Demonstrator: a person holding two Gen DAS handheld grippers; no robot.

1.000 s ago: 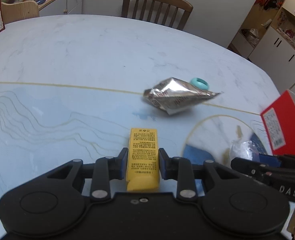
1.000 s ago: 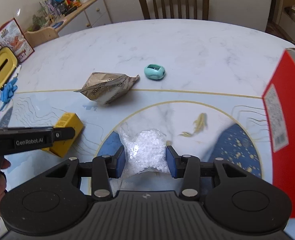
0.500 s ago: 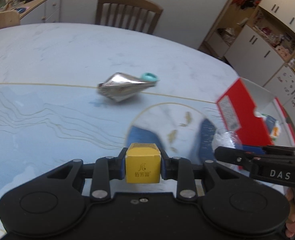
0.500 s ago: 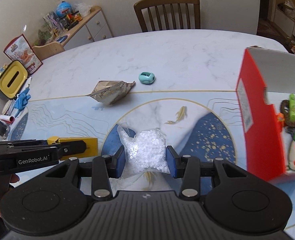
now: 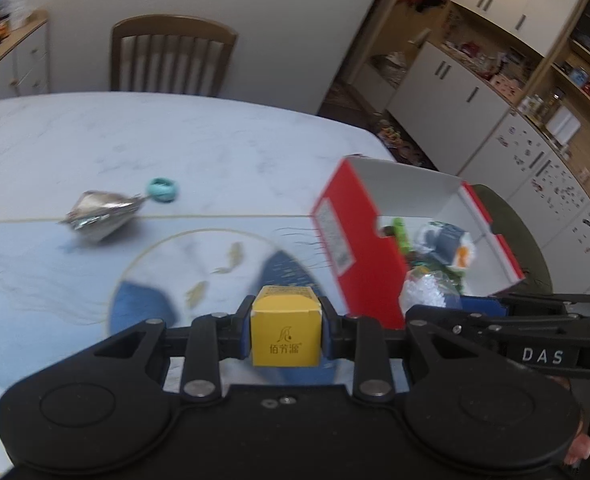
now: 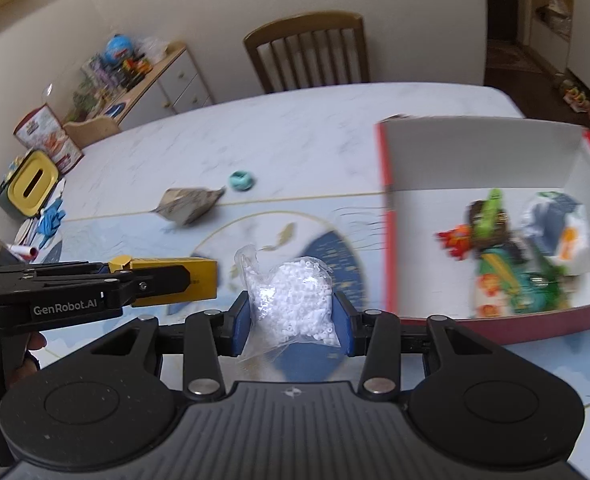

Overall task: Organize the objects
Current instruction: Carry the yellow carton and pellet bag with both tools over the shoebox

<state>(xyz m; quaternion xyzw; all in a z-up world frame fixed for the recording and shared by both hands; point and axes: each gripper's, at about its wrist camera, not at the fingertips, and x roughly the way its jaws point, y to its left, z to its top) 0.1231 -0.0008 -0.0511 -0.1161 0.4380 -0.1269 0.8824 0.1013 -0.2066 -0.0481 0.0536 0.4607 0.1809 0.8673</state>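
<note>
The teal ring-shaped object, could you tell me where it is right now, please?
In the right wrist view, the teal ring-shaped object lies on the table left of the red box, just beyond the crumpled foil pouch.

We see yellow carton [image 5: 286, 330], black logo print. Bag [image 6: 295, 304] clear, white beads inside. Box [image 6: 387, 216] red outside, white inside. Pouch [image 5: 103, 216] silver foil. Ring [image 5: 163, 190] teal. Table [image 5: 215, 152] white marble, pale blue with gold lines, navy patches, gold fish. Both grippers black, blue pads [image 6: 241, 320].
</note>
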